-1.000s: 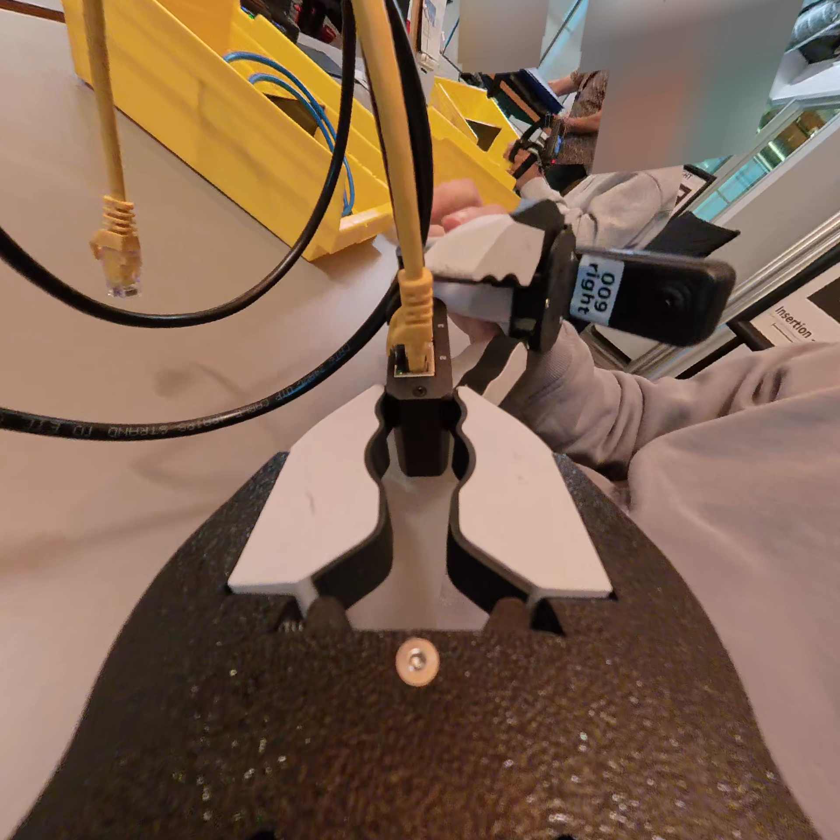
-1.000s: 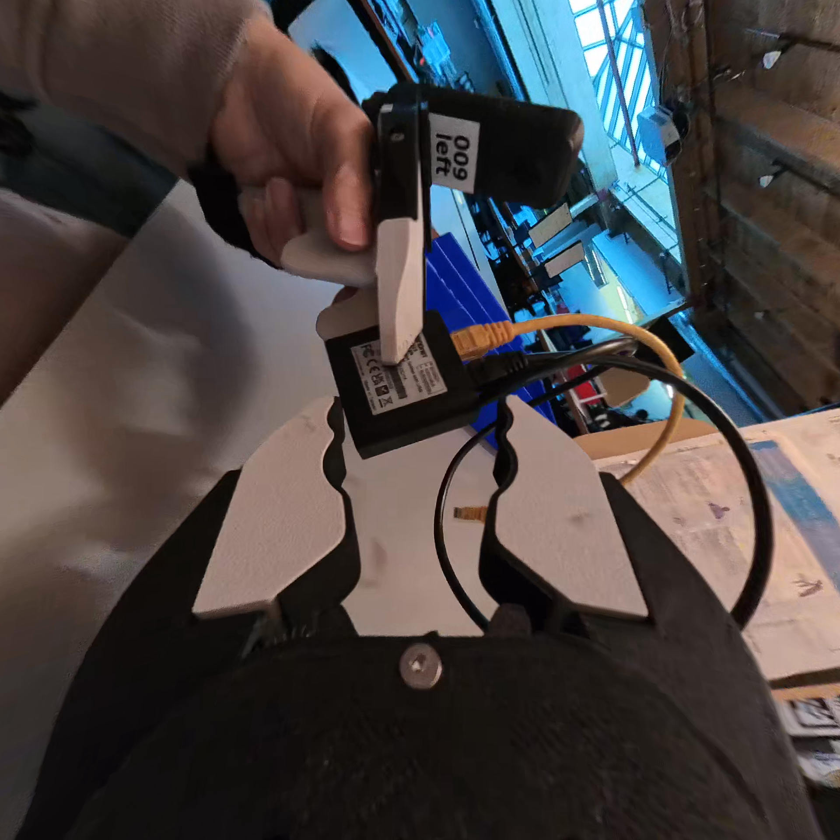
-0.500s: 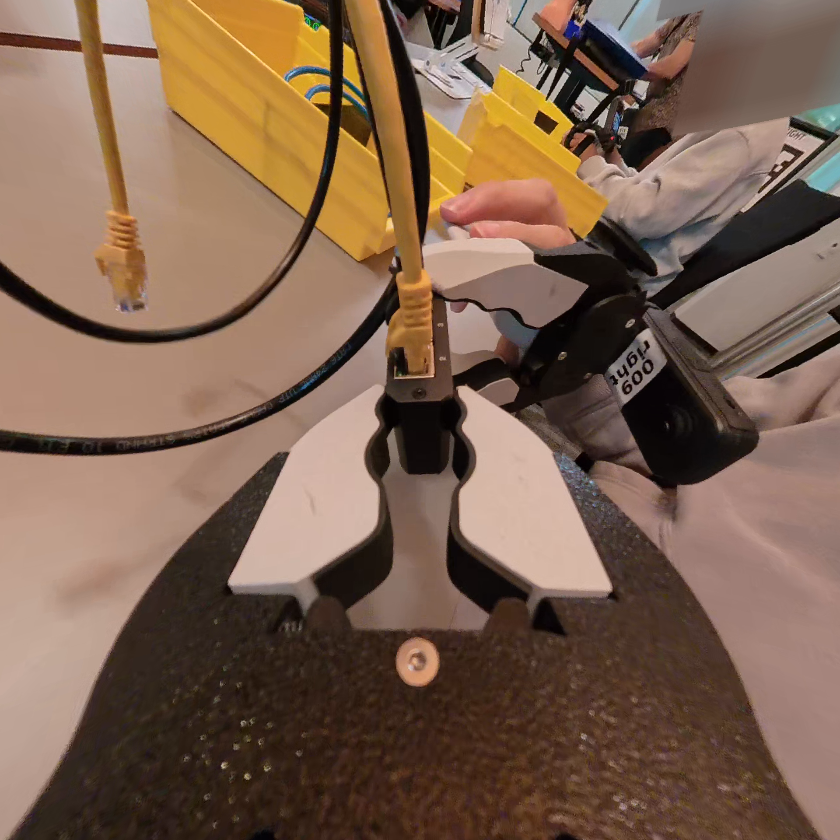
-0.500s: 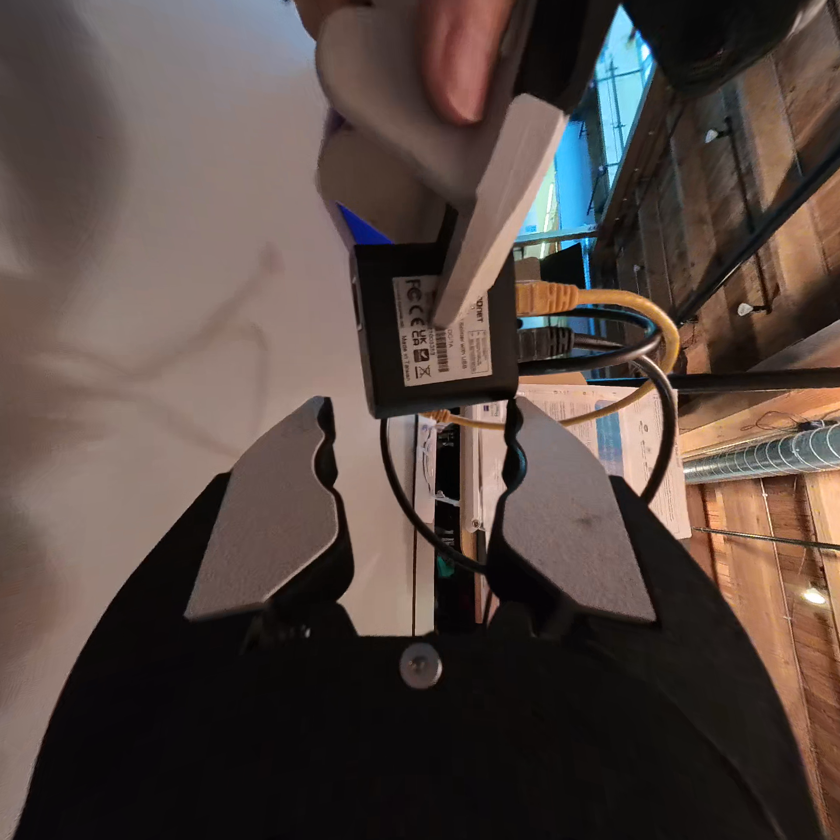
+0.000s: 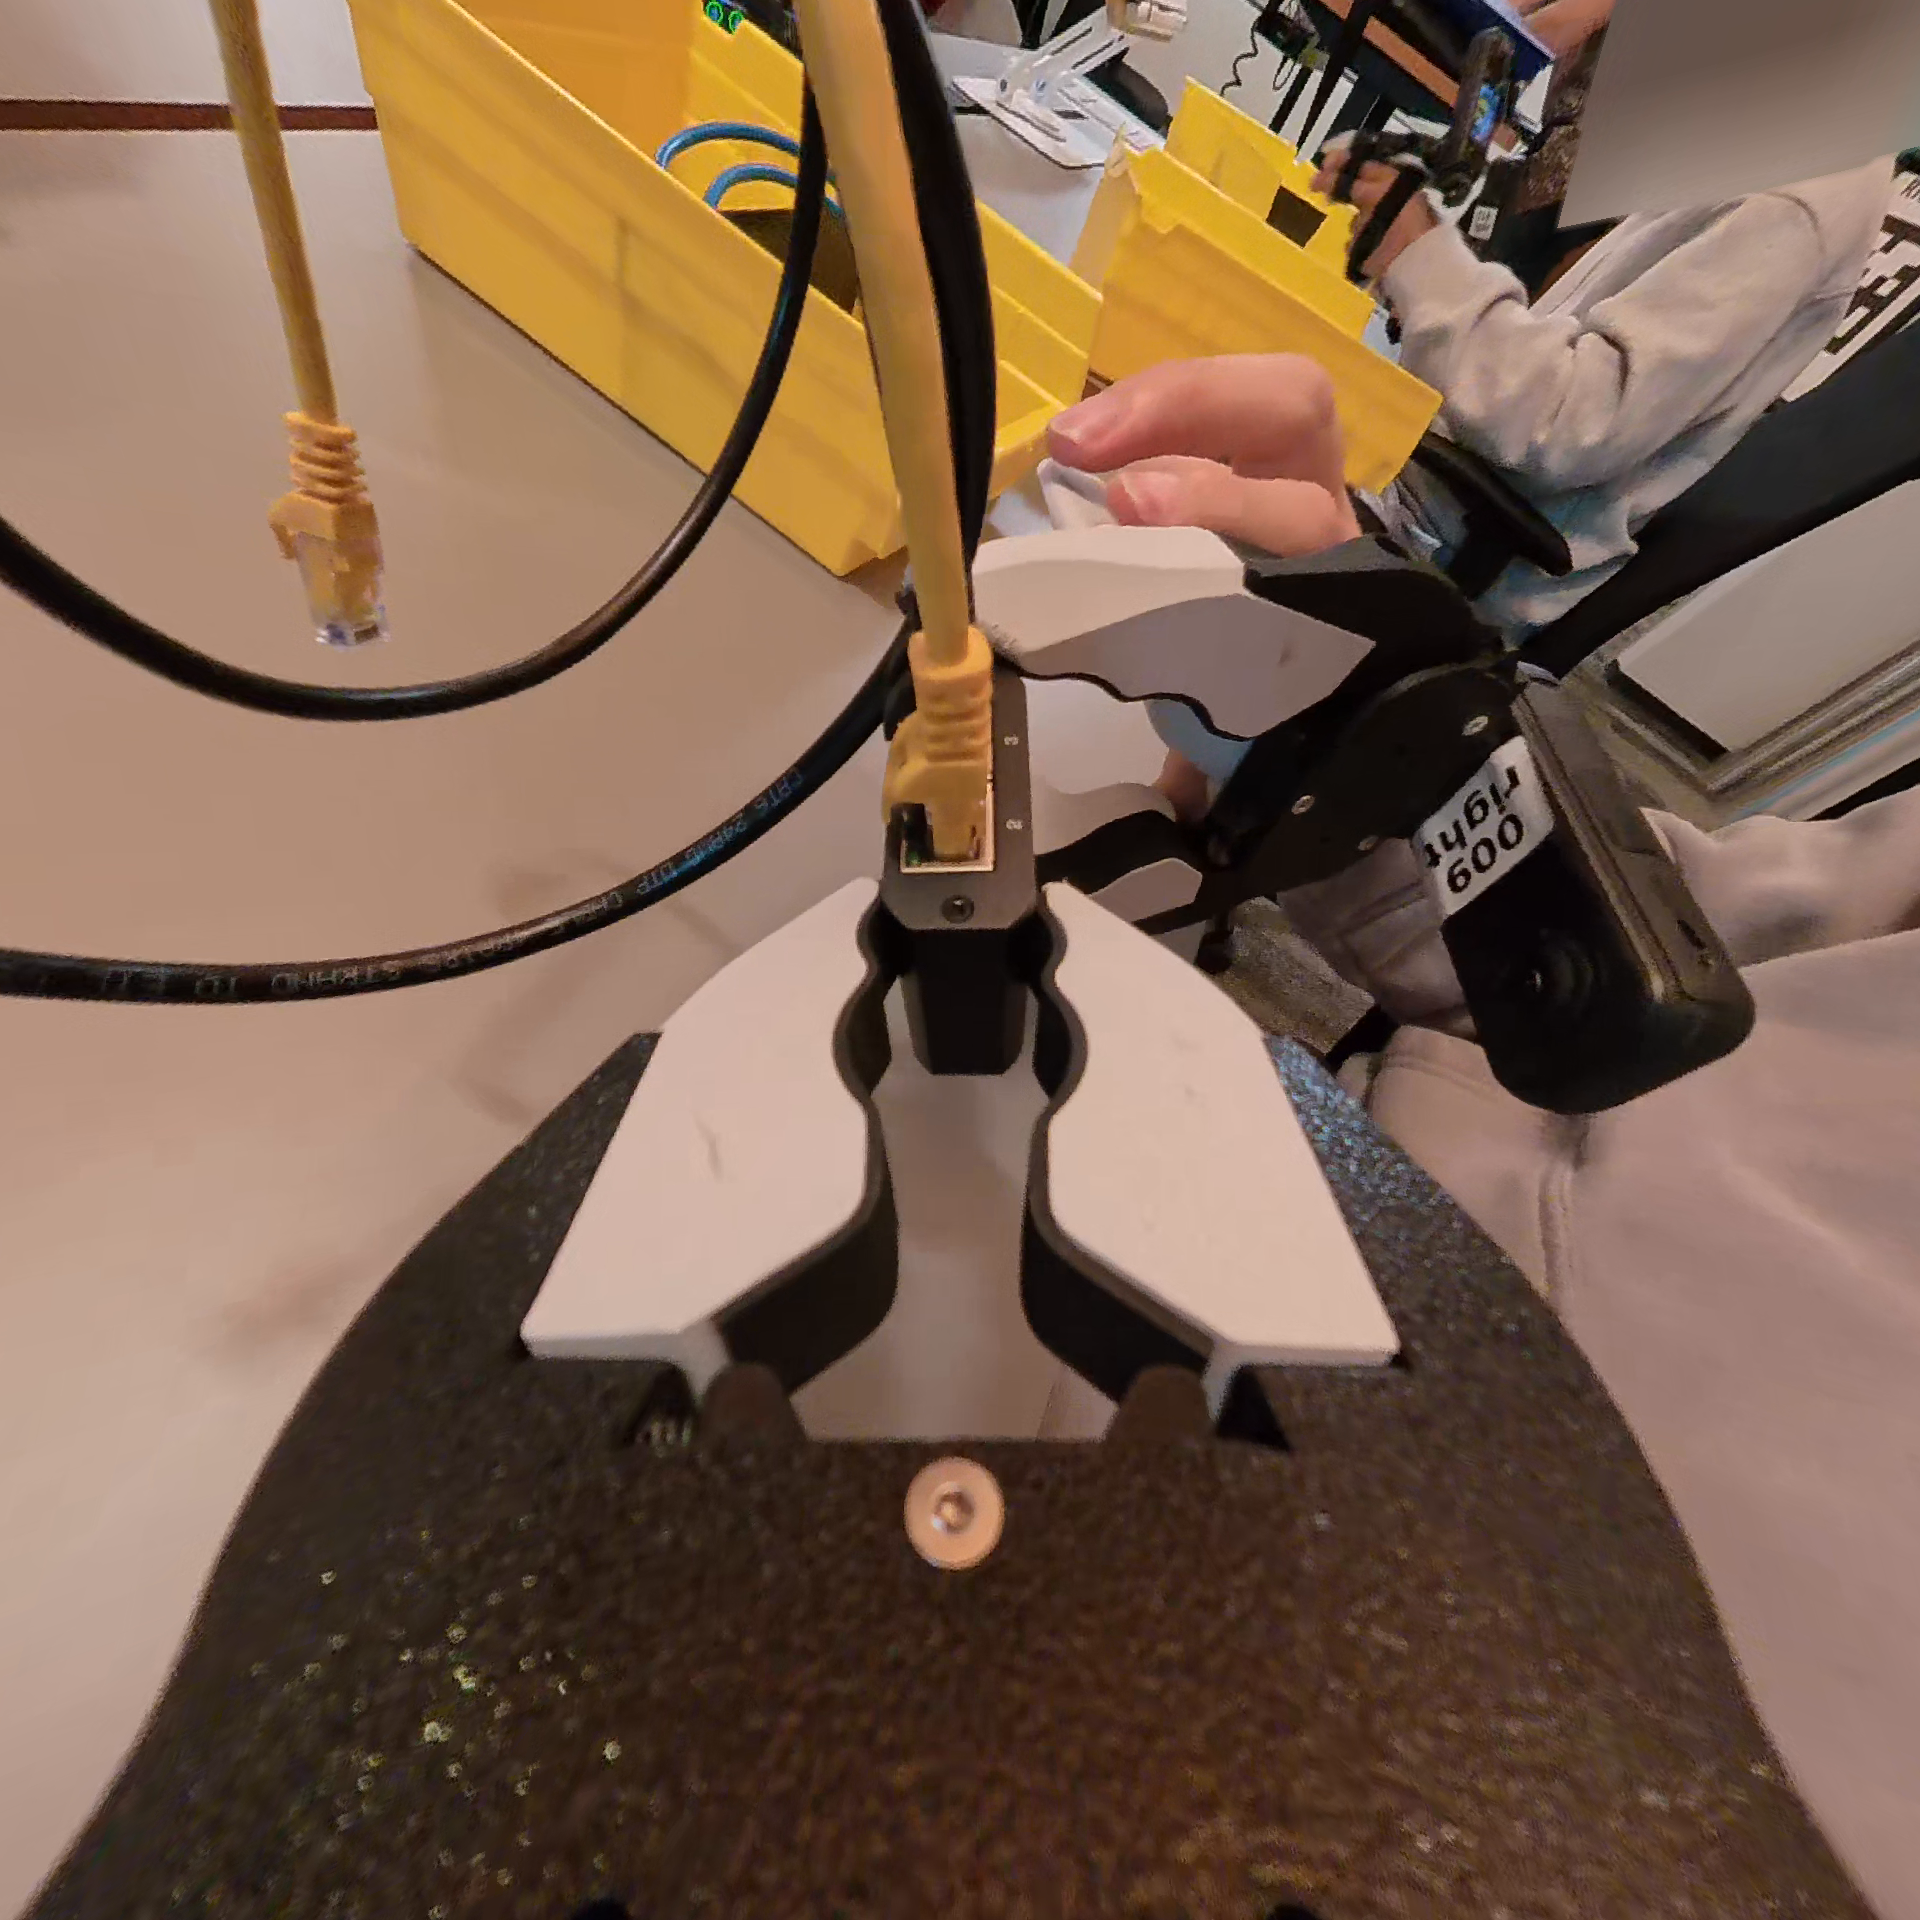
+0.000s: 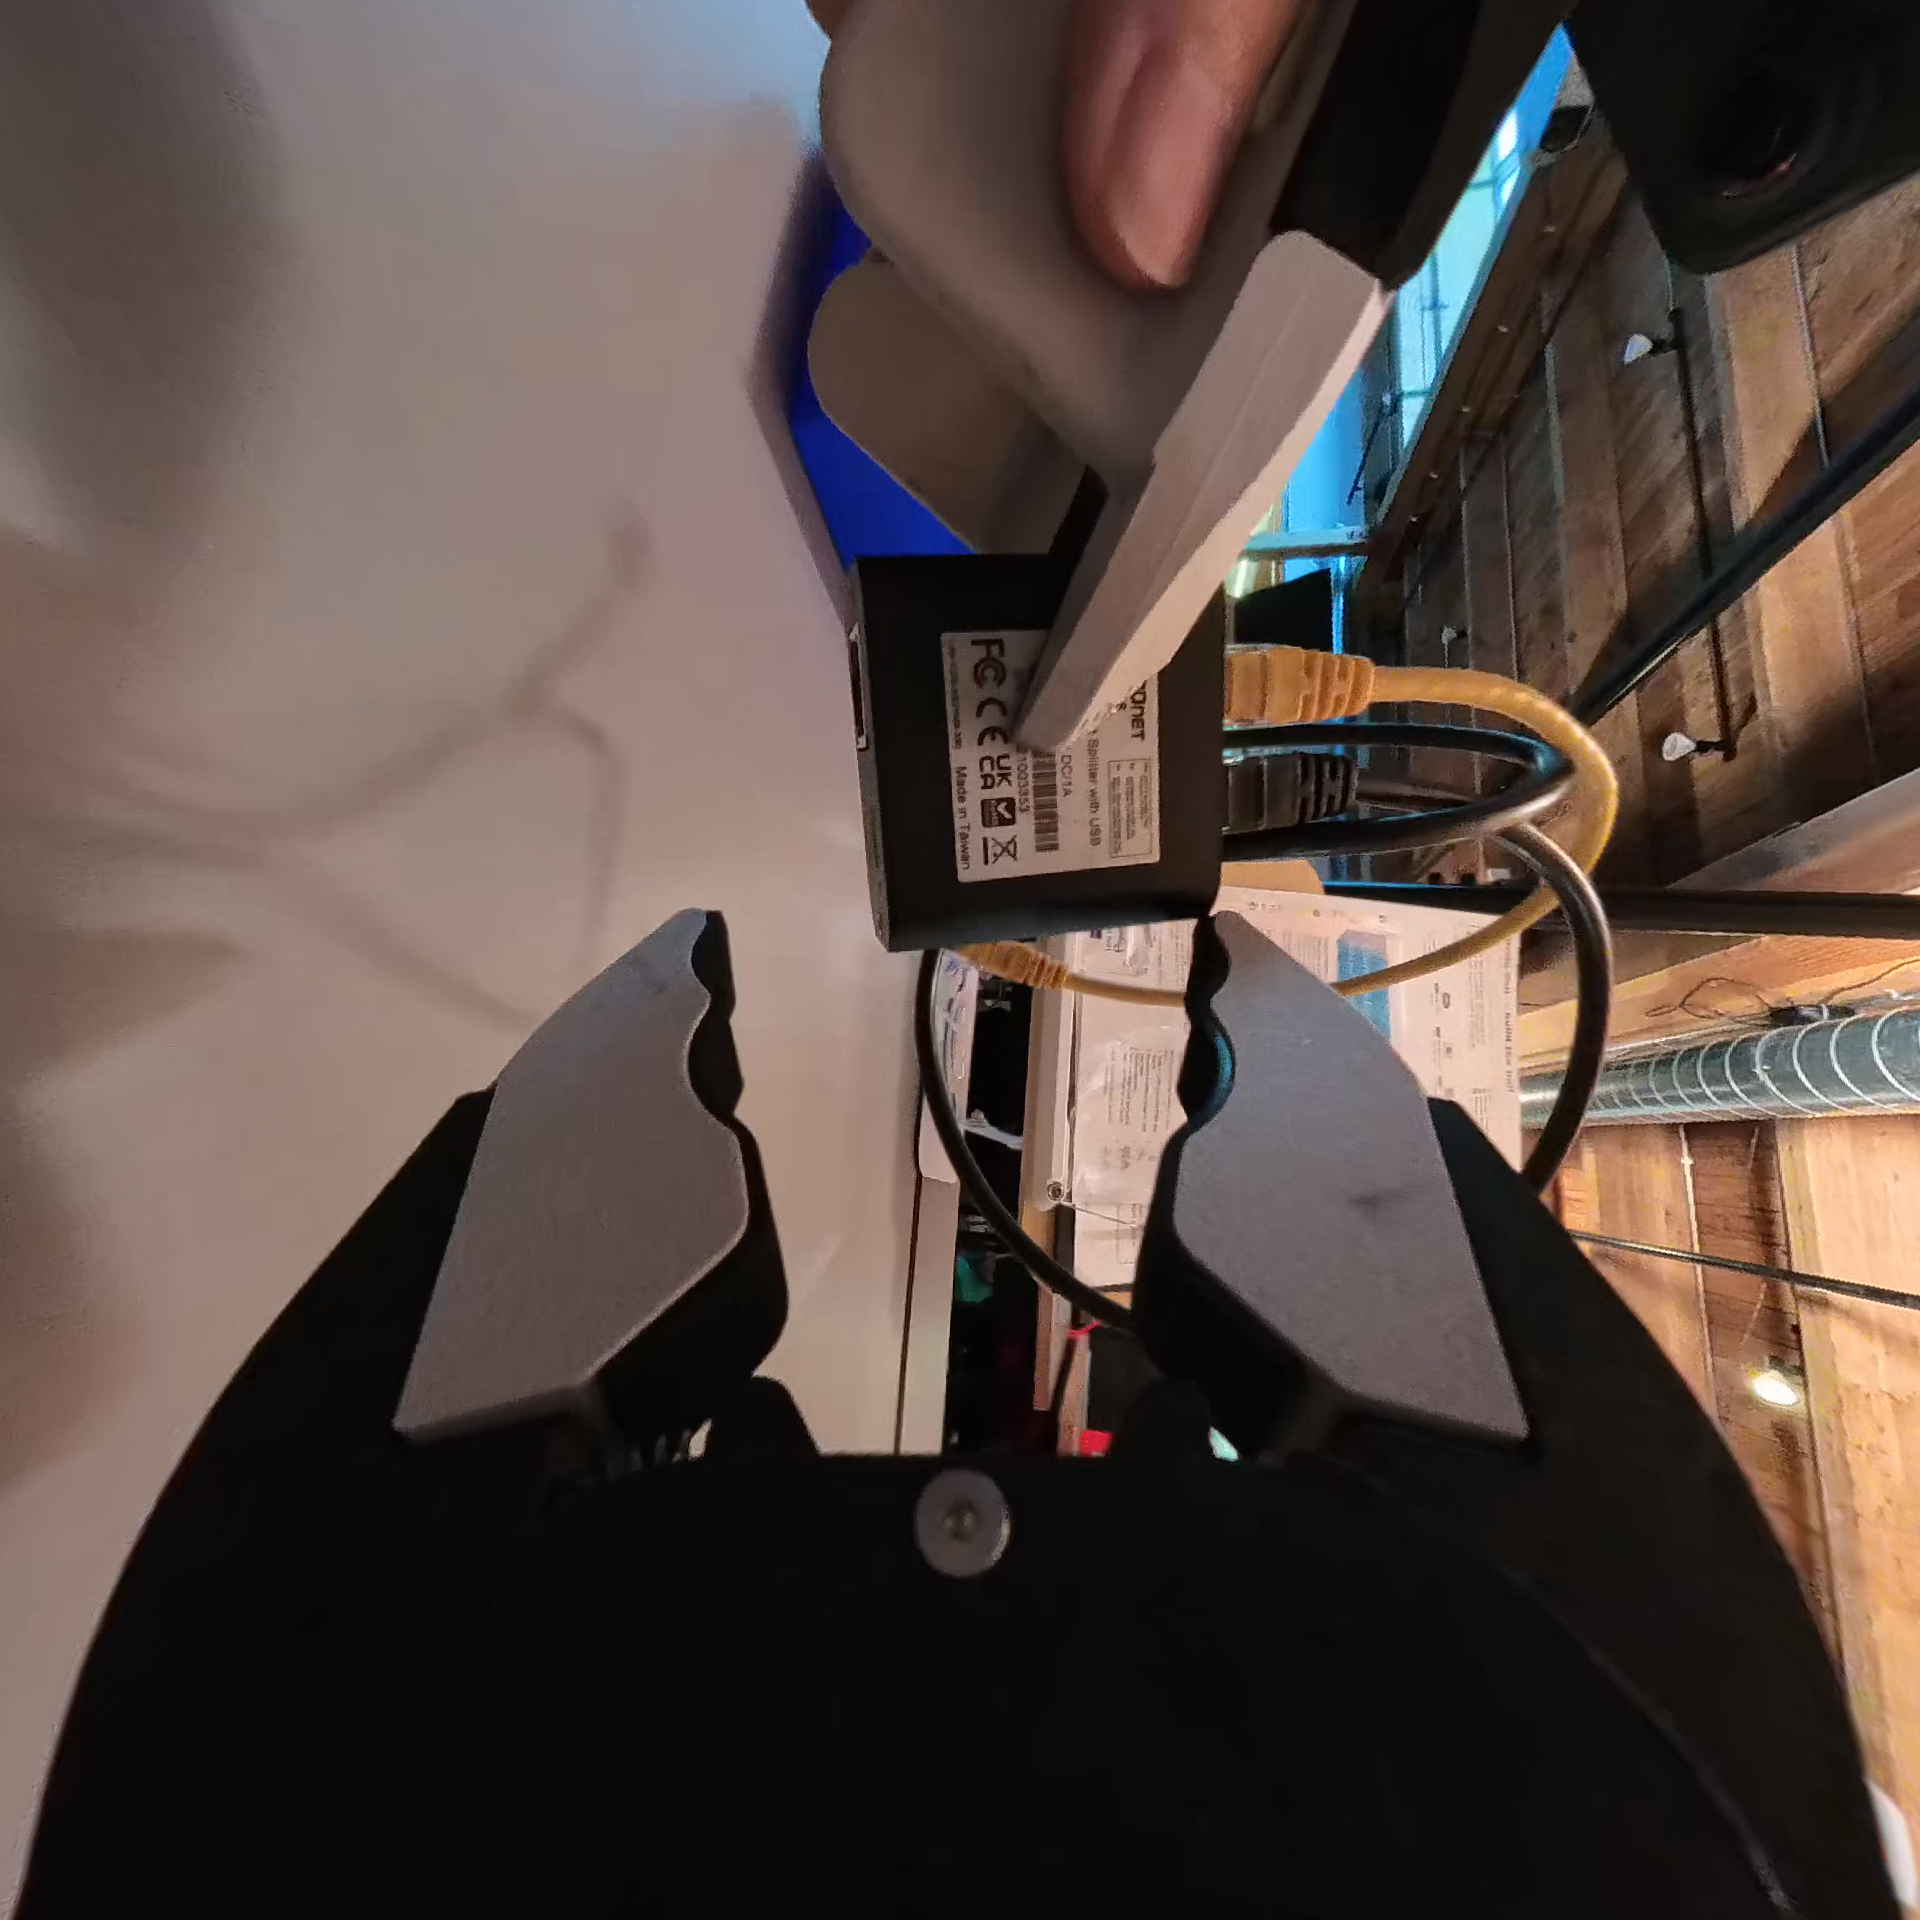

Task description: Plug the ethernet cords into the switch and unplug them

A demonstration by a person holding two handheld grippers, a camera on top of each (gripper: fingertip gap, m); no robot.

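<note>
Beige tabletop (image 5: 208,1039) carries yellow bins (image 5: 623,239) at the back, while a loose yellow plug (image 5: 327,540) dangles at left. Mid-frame the left tongs (image 5: 961,977) pinch the black switch (image 5: 961,935), with a yellow cord (image 5: 940,727) and black cord (image 6: 1288,790) seated. At right the right tongs (image 6: 961,935) gape empty; I'd close them on a plug's boot and pull straight along the port.

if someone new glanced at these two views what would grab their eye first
First, the small black switch clamped between the left gripper fingers, with a yellow ethernet cord plugged into its top and a black cord looping beside it. Next, the cord's free yellow plug dangling at the left, above the tan table. In the right wrist view, the open right gripper sits just below the switch's labelled face.
</note>
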